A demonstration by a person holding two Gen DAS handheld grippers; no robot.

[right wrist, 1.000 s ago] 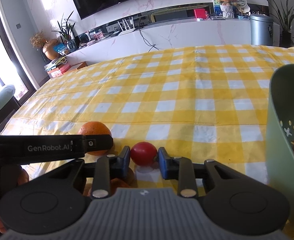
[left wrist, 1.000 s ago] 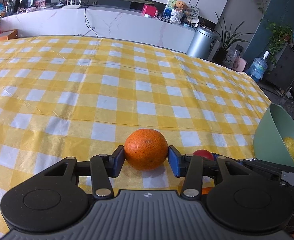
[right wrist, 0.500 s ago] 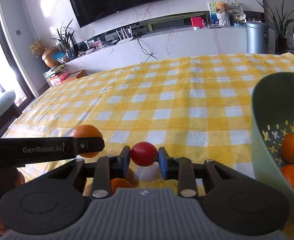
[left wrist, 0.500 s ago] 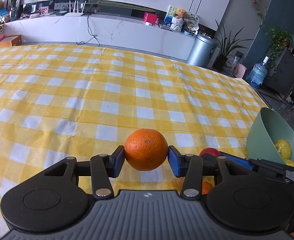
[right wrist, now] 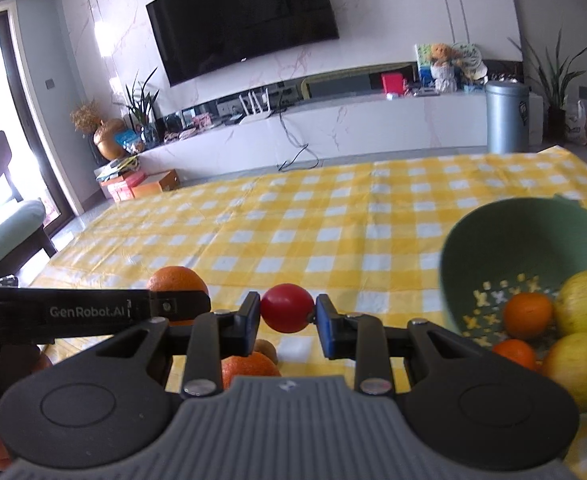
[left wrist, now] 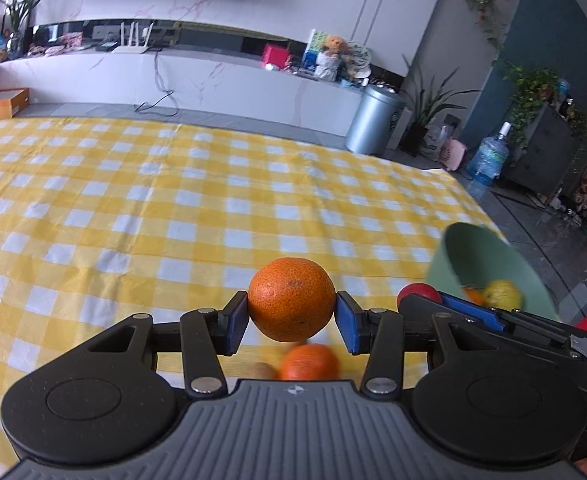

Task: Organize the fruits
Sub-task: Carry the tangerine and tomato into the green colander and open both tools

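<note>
Fruit sits in both tools above a counter (left wrist: 133,216) covered with a yellow-and-white checked cloth. The left tool (left wrist: 292,322) grips a large orange (left wrist: 291,299) between its two blue pads (left wrist: 238,322), one pad pressed against each side, and the fruit is off the cloth. Below it, in the gap between the fingers, a second orange (left wrist: 309,362) lies blurred on the counter, with a small brownish fruit (left wrist: 262,370) just beside it — too blurred to identify.

The right tool (right wrist: 288,317) is closed on a small red fruit (right wrist: 287,308), round and glossy, pinched between its blue pads (right wrist: 324,326) and likewise raised above the cloth. In the left wrist view this red fruit (left wrist: 417,294) peeks out just behind the right tool's finger.

A pale green bowl (right wrist: 493,232) stands to the right of the right tool, near the counter's edge, its wall pierced with small cross-shaped holes. Inside it lie two small oranges (right wrist: 527,314) and two yellow-green apples (right wrist: 585,308), crowded together and touching. In the left wrist view the green bowl (left wrist: 481,256) shows further right — motion-blurred, with a yellow fruit visible inside.

From the right wrist view, the left tool's black arm crosses the lower left, the large orange (right wrist: 175,280) partly hidden behind it.
</note>
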